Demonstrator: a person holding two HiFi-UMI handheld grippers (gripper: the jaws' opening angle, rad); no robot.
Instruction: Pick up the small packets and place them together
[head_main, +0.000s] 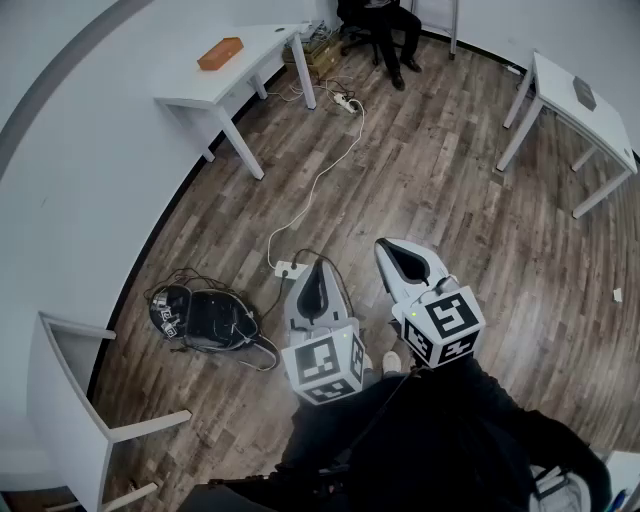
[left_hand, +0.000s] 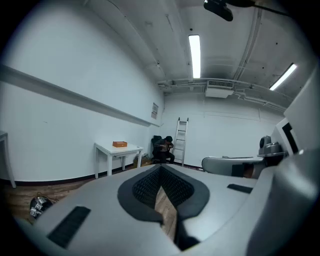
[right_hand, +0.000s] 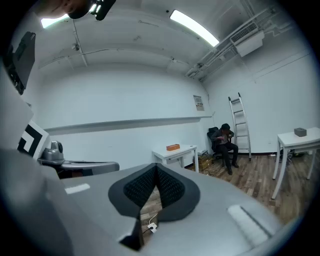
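Note:
No small packets show in any view. My left gripper (head_main: 318, 272) and right gripper (head_main: 398, 250) hang side by side over the wooden floor, pointing away from me, both nearly level. The left gripper (left_hand: 161, 170) has its jaws meeting at the tips with nothing between them. The right gripper (right_hand: 156, 168) is shut the same way and holds nothing. An orange box (head_main: 220, 52) lies on the white table (head_main: 262, 45) at the far left wall; the orange box (left_hand: 119, 144) also appears in the left gripper view, and the orange box (right_hand: 173, 147) in the right gripper view.
A second white table (head_main: 560, 85) with a small grey object (head_main: 584, 93) stands at the right. A seated person (head_main: 385, 25) is at the far wall beside a ladder (right_hand: 240, 122). A power strip (head_main: 288, 268) and a black bag (head_main: 195, 315) lie on the floor. A white frame (head_main: 75, 400) stands near left.

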